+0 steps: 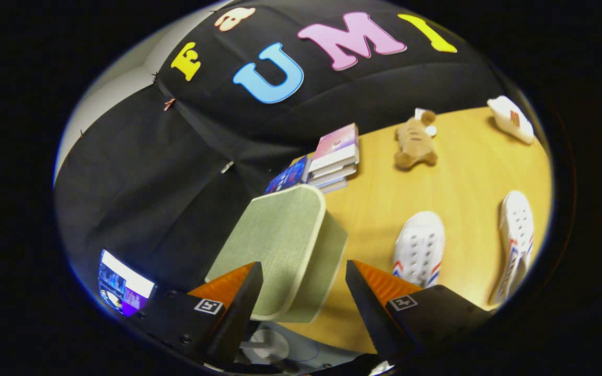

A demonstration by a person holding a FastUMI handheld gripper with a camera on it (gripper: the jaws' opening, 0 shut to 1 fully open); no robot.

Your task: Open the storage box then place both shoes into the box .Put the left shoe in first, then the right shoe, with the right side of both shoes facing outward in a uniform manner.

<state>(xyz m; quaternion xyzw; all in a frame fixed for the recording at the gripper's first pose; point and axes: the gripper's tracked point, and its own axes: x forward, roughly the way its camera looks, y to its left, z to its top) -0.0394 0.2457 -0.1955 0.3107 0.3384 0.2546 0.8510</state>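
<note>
Our tool (pixel 303 282) stands open, gripping nothing, the pale green storage box (pixel 280 240) between its fingers on the desk (pixel 468 172). We judge its lid light, stiff, best pinched at the rim. Two white shoes (pixel 420 248) lie beyond, soft and light.

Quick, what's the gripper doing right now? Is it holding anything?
Gripper: open and holding nothing; its fingers are spread wide, with the green storage box between and just ahead of them.
</note>
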